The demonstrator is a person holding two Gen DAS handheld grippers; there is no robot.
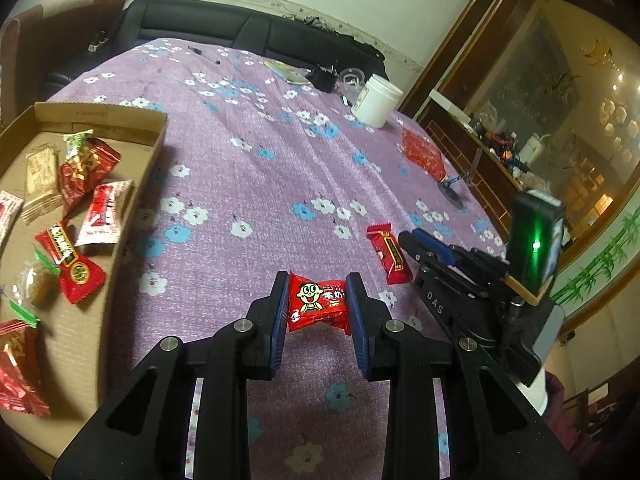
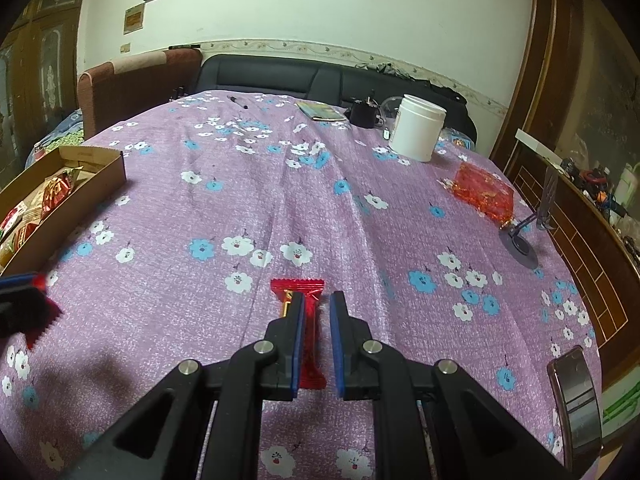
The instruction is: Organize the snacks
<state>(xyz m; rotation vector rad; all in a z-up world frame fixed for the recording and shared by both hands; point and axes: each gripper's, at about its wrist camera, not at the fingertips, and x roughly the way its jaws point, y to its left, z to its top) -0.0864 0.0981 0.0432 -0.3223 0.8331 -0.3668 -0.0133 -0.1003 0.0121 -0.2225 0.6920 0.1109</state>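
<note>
Left wrist view, red candy packet (image 1: 318, 303) clamped between jaws, above tablecloth (image 1: 260, 184)

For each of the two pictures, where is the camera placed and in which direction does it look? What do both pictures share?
Left wrist view: on the left gripper, looking forward and down over the floral tablecloth; its fingers hold a red cartoon candy; the right gripper shows.
Right wrist view: on the right gripper, facing the sofa; a long red snack lies under it.
Shared: cardboard tray, white jar.
</note>
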